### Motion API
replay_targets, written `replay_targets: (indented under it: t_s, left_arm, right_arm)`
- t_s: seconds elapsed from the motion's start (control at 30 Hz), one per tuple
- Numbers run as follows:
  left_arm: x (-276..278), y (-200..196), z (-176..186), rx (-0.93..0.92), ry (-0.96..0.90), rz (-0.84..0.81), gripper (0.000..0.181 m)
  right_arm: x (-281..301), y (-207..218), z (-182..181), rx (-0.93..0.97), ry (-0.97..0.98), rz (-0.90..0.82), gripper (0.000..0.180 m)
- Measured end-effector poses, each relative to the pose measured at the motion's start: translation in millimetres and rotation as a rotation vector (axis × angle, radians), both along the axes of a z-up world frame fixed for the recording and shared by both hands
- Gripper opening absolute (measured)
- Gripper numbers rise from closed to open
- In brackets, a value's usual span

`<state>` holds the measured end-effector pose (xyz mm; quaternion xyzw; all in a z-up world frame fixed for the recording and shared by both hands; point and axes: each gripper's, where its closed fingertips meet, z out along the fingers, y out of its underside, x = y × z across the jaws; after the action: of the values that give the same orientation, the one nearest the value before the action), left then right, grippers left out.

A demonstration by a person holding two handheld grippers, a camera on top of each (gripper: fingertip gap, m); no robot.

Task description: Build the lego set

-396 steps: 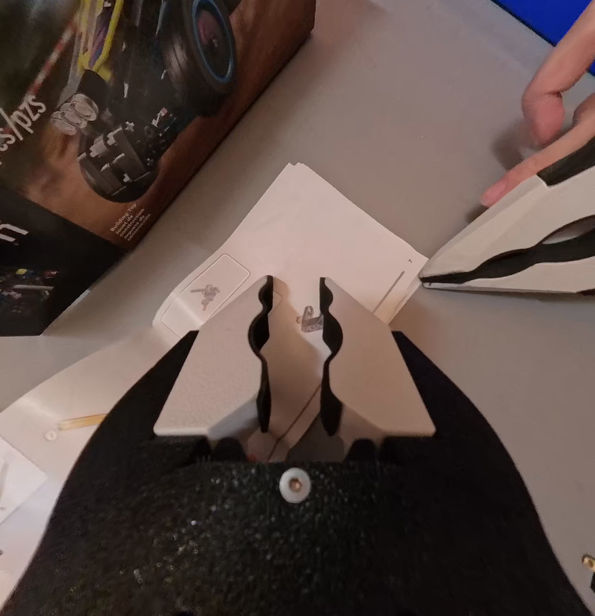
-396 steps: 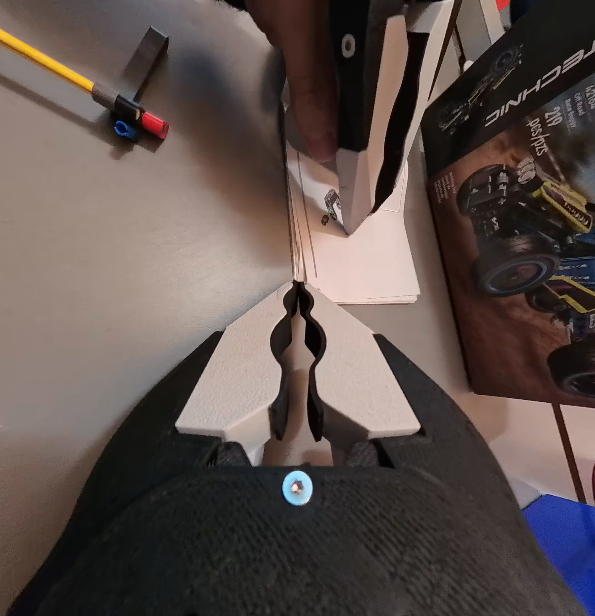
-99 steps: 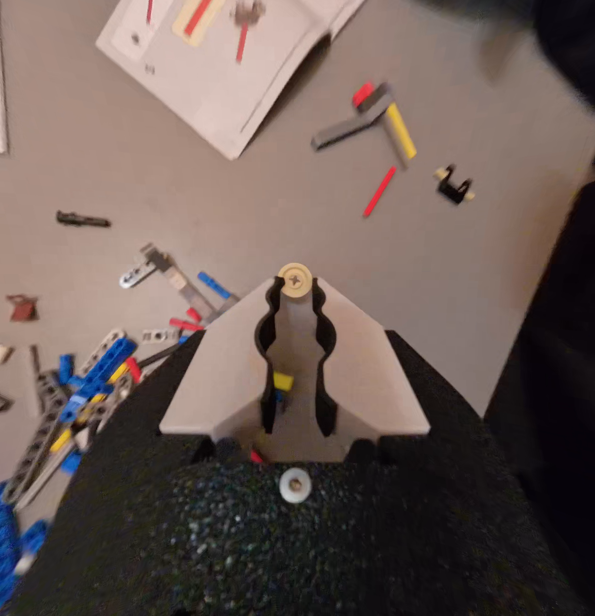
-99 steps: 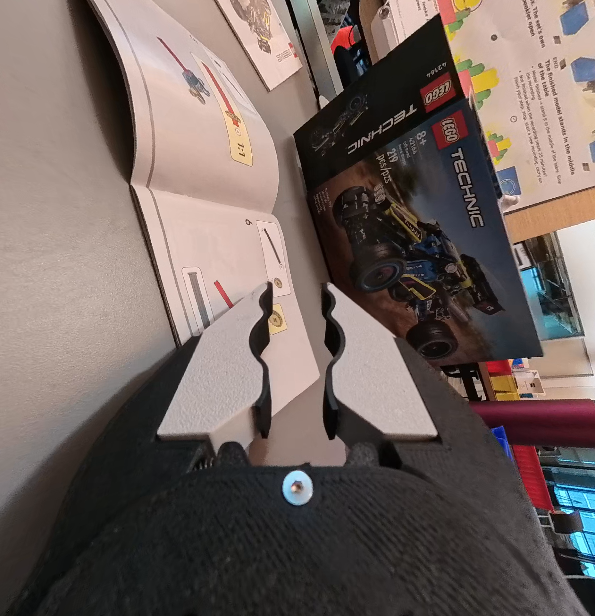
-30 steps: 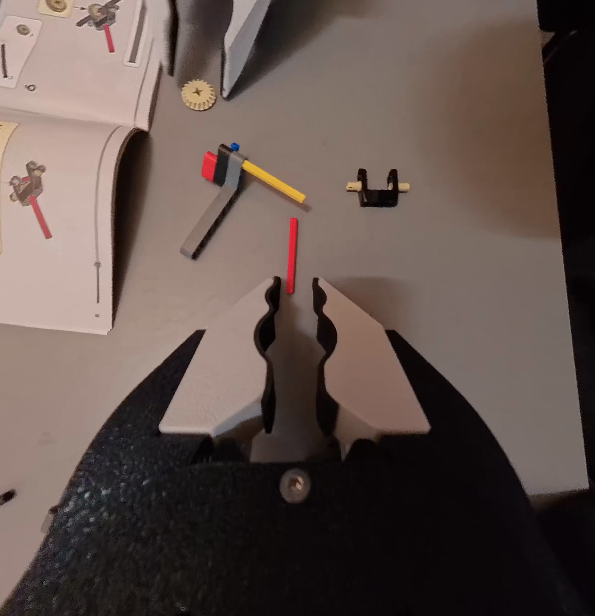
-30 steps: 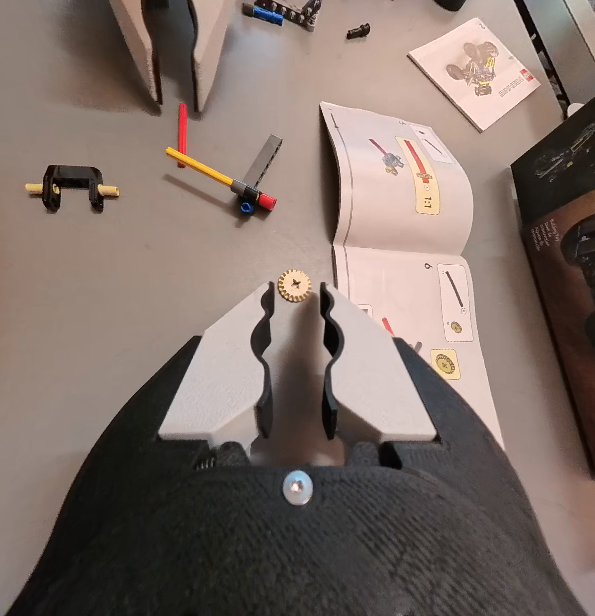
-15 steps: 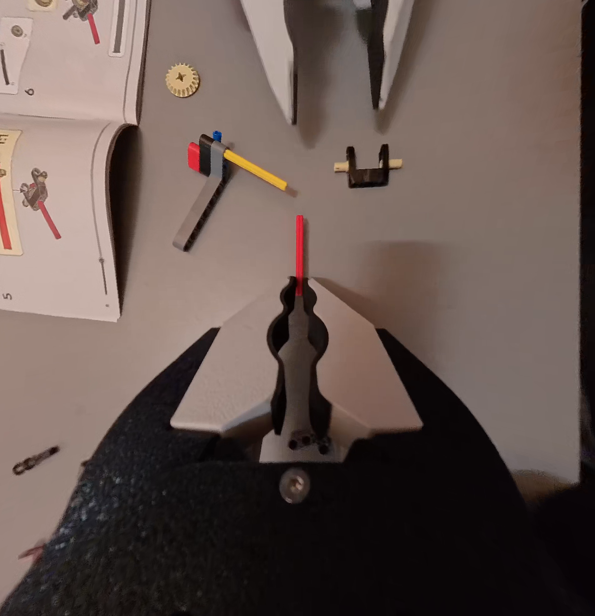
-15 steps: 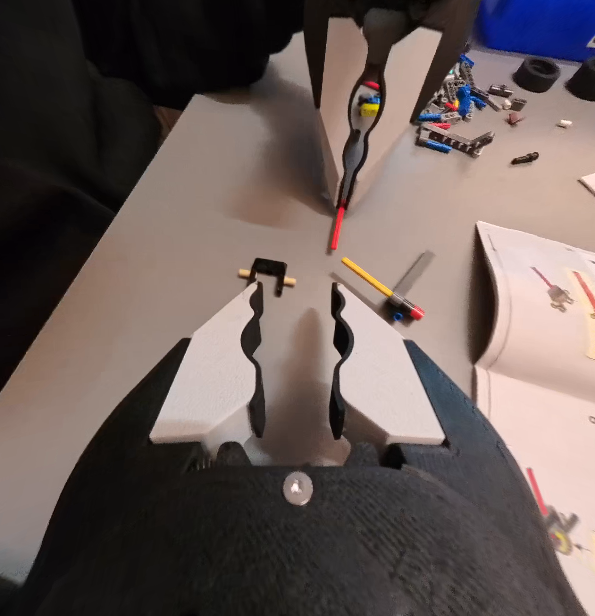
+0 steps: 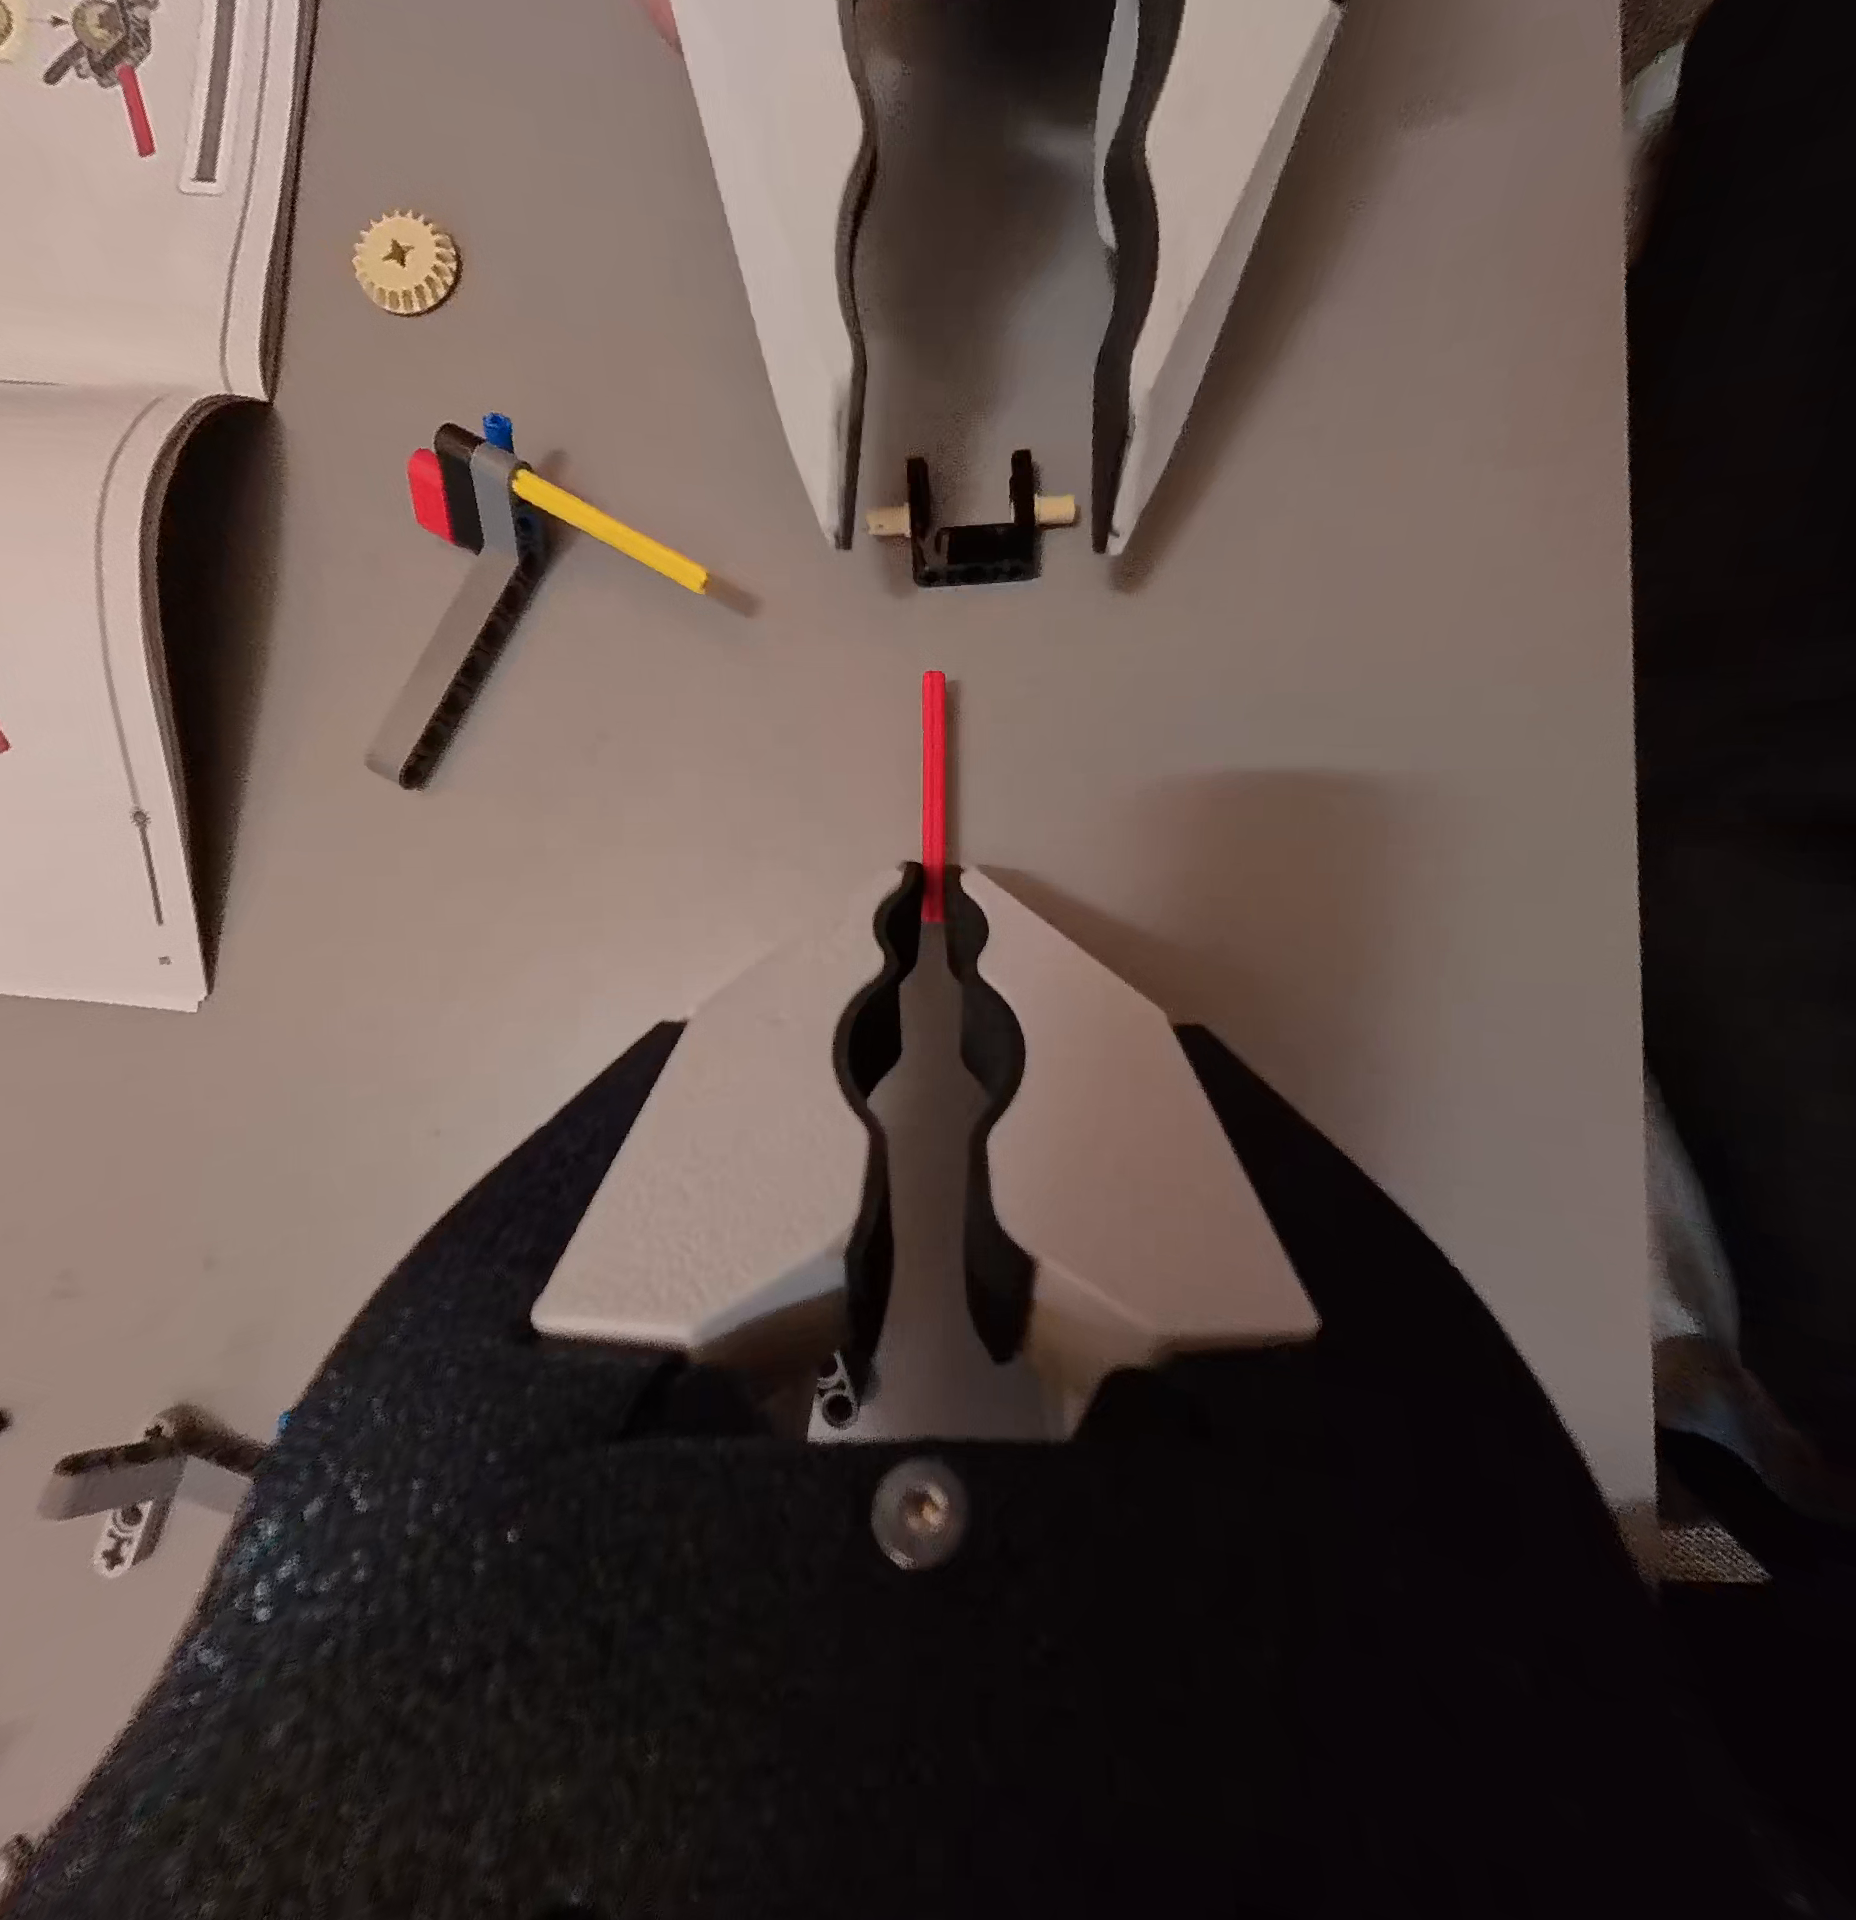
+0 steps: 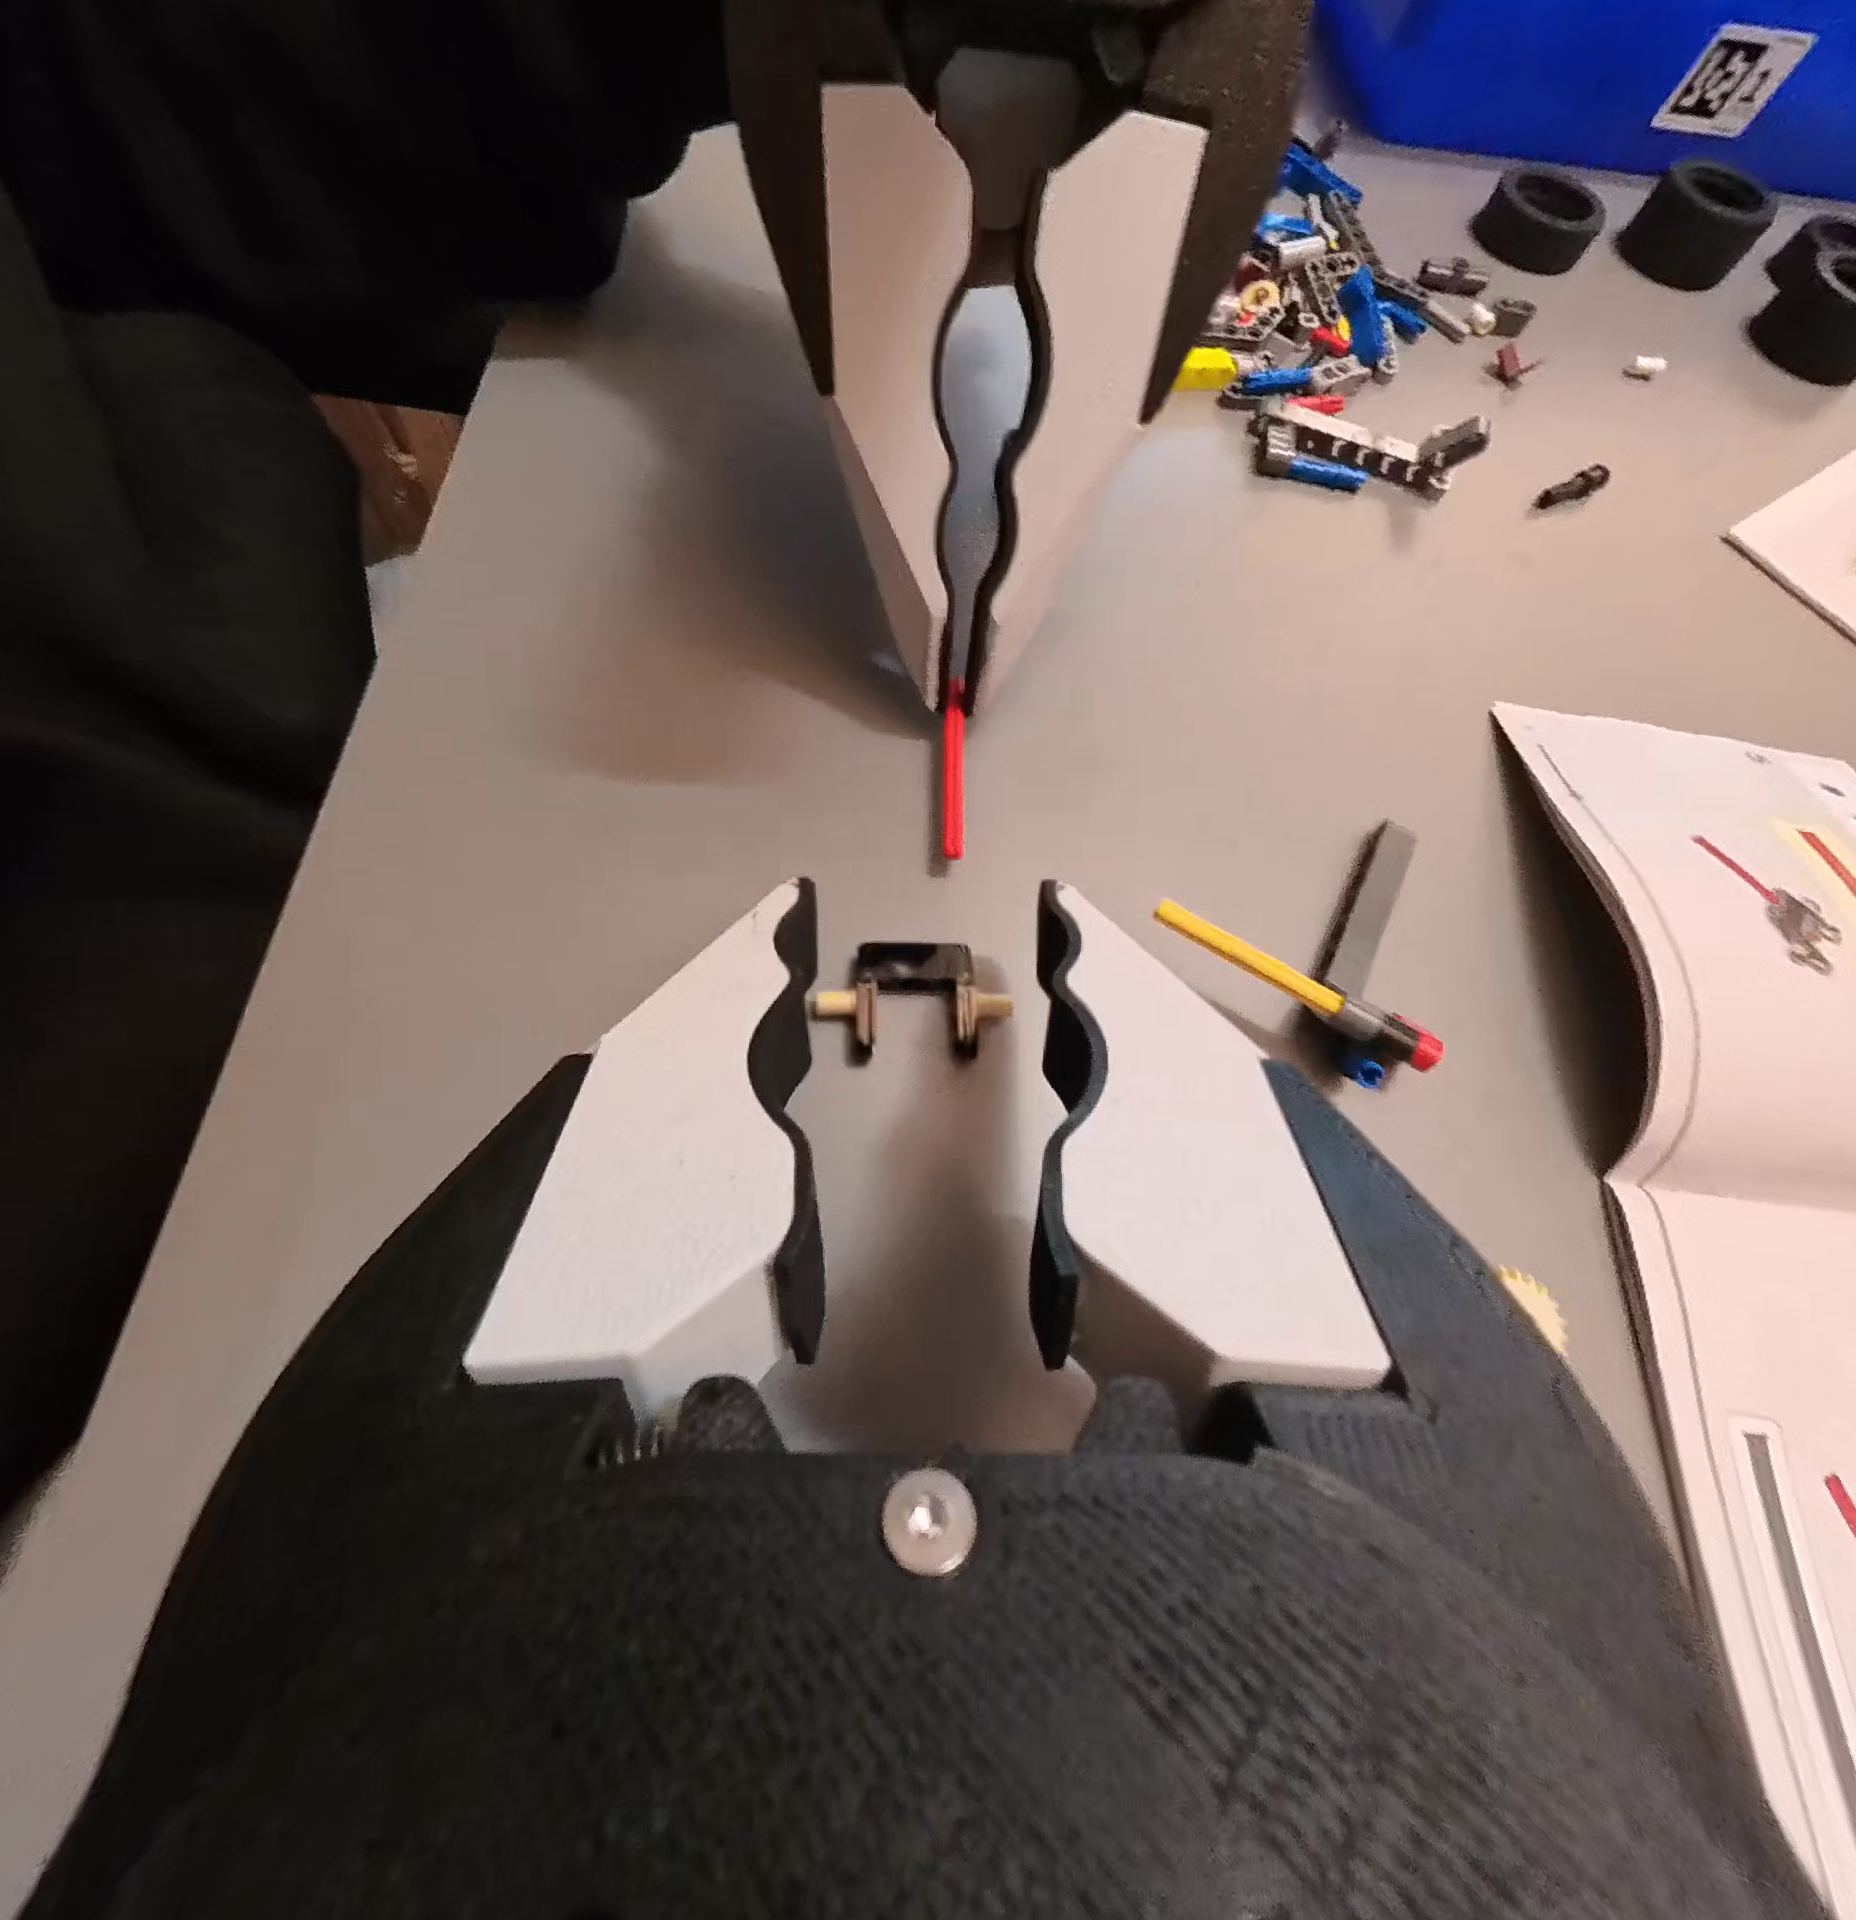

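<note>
My left gripper [image 9: 934, 871] is shut on one end of a thin red axle [image 9: 933, 769], which points forward just over the grey table; it also shows in the right wrist view [image 10: 953, 774]. My right gripper [image 10: 922, 888] is open, its fingers on either side of a black bracket with tan pins [image 10: 911, 987], not touching it. The bracket [image 9: 974, 525] shows between those fingers [image 9: 799, 343] in the left wrist view. A grey beam with a yellow axle and a red piece [image 9: 488, 561] lies to the left, also seen in the right wrist view [image 10: 1329, 987].
A tan gear [image 9: 406, 262] lies beside the open instruction booklet [image 9: 82, 644]. A pile of loose pieces [image 10: 1329, 343], black tyres [image 10: 1693, 239] and a blue bin [image 10: 1589, 83] sit at the far side. The table edge [image 9: 1630, 935] runs along the right. The tips of one gripper are about 6 centimeters away from the tips of the other. About 12 centimeters separates my right fingertips from the tan gear [image 9: 406, 262].
My right gripper moved forward so the black bracket now sits between its open fingers. My left gripper stays shut on the red axle, held steady.
</note>
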<state>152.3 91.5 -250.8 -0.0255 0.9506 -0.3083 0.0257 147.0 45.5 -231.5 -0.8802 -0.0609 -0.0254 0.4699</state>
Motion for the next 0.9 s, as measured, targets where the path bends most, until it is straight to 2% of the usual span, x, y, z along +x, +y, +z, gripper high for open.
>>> replay_targets:
  t_s: [0.43,0.53,0.73,0.83,0.9]
  left_arm:
    - [4,-3,-5,-0.018,-0.001,0.007,0.002]
    - [5,-6,-5,-0.029,-0.014,0.005,0.002]
    - [10,-11,-5,-0.077,-0.015,0.017,0.002]
    - [11,-13,-5,-0.108,0.000,0.017,0.002]
    - [11,-13,-5,-0.123,0.009,0.018,0.002]
  right_arm:
    - [-1,2,-18,-0.094,-0.064,0.025,0.034]
    - [-1,1,-18,-0.092,-0.078,0.031,0.028]
    - [2,-2,-17,-0.087,-0.088,0.027,0.031]
    - [9,-11,-4,-0.043,-0.067,0.012,0.032]
    - [31,-22,14,0.032,-0.060,-0.077,0.030]
